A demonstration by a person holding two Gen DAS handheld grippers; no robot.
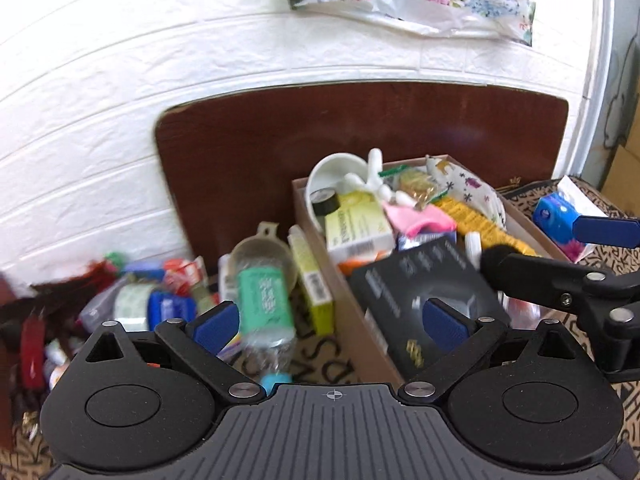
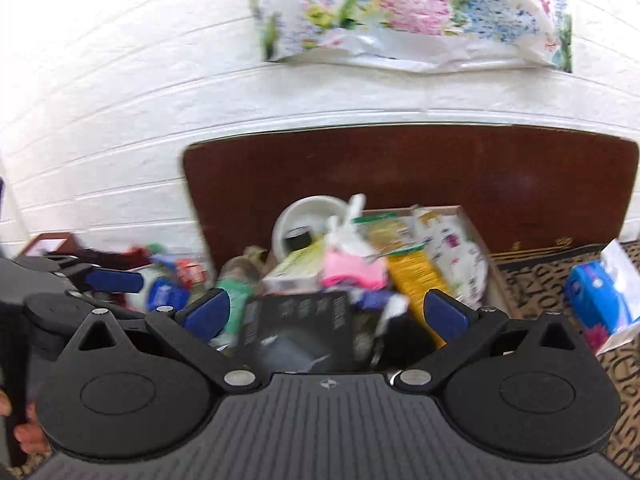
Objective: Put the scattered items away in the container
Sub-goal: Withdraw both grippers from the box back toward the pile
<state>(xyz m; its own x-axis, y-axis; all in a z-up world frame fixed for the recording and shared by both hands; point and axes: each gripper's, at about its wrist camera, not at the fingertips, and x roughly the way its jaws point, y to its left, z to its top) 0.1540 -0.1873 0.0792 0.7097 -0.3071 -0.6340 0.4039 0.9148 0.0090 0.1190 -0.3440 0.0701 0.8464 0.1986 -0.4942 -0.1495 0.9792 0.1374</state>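
A brown cardboard box [image 1: 308,216] holds a white bowl [image 1: 334,168], a yellow-green carton [image 1: 356,226], a pink cloth [image 1: 420,220], a yellow packet [image 1: 476,216] and a black box [image 1: 420,292]. My left gripper [image 1: 332,328] is open and empty, above a clear bottle with a green label [image 1: 264,300] lying left of the box. My right gripper [image 2: 326,316] is open and empty over the black box [image 2: 304,324]. The right gripper's blue pad [image 1: 604,230] shows in the left wrist view.
A heap of loose items [image 1: 156,296] lies left of the bottle. A blue tissue pack [image 2: 604,300] lies on the patterned cloth [image 2: 540,280] right of the box. A dark wooden headboard [image 1: 360,128] and white brick wall [image 1: 120,100] stand behind.
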